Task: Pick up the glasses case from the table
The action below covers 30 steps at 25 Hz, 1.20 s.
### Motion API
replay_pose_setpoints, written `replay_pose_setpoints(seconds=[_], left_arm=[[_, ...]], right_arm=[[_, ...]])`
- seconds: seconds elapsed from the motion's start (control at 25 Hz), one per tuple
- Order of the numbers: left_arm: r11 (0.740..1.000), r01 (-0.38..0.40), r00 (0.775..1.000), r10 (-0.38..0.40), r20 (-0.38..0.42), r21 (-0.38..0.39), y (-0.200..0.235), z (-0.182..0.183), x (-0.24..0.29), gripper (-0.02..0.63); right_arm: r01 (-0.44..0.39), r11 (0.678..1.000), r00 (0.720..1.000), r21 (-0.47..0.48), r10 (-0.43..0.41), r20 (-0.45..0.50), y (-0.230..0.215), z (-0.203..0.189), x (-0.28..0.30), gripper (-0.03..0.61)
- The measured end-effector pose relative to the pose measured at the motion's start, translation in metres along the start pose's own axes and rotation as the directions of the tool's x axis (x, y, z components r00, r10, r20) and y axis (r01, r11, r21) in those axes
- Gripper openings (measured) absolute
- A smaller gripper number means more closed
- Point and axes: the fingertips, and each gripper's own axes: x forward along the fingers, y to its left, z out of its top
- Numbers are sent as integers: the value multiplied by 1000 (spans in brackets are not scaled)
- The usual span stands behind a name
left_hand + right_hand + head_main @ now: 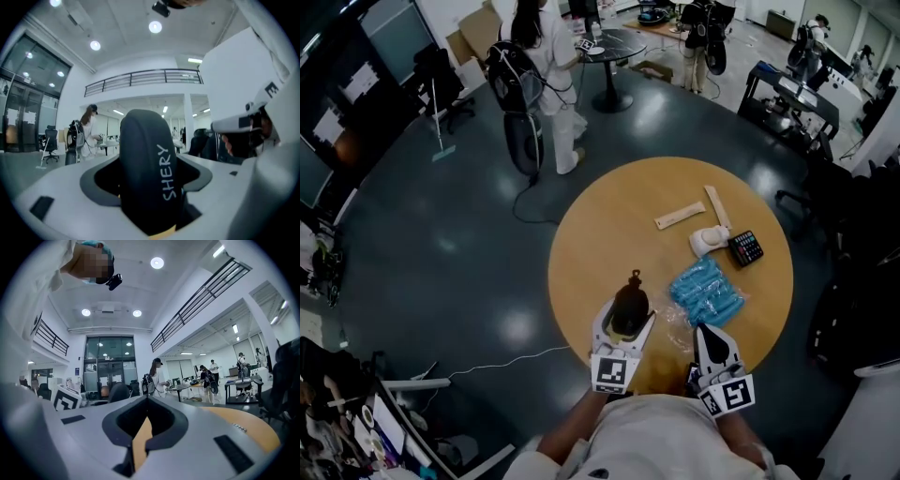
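1. One glasses case [630,302]: dark, rounded, with "SHERY" printed in white along its edge. It stands on end between the jaws of the left tool [625,323], over the near part of the round wooden counter [609,234]. No view shows whether its lower end touches the wood.
2. Two tools. The left one is clenched on the case, with one jaw pressed to each flat side. The right tool [708,336] has its jaws drawn together with nothing between them; only a thin strip of the counter shows through the slit.
3. The right tool hangs just beside the left one, to the right, over the counter's near edge.
4. One blue packet [706,289] in clear wrap lies just ahead of the right tool and to the right of the case, apart from it.
5. One black keypad device [745,247] lies beyond the packet, touching one white rounded object [708,241] on its left.
6. Two pale flat strips [680,217] lie farther back, one slanting left and the other reaching toward the white object.
7. Between the case and the packet, the wood is bare.
8. On the dark floor behind the counter, one person with a backpack [534,56] stands beside a small round table [614,42]. Others stand farther back.
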Motion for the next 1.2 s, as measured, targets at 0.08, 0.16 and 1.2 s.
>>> replay_pose_setpoints(seconds=[0.08,0.16,1.2], left_arm=[[998,-35,996,38,81,-45,-5,29,-15,347],[998,-53,992,57,112,-40,-11,42,-26,347],[998,-42,992,48,119,-49,-35,30,-43,347]], right_arm=[[4,1000,1000,-5,-4,3,0,2,-2,15],[8,1000,1000,-9,-8,3,0,1,-2,15],[8,999,999,-38,-10,-47,14,-15,-4,15]])
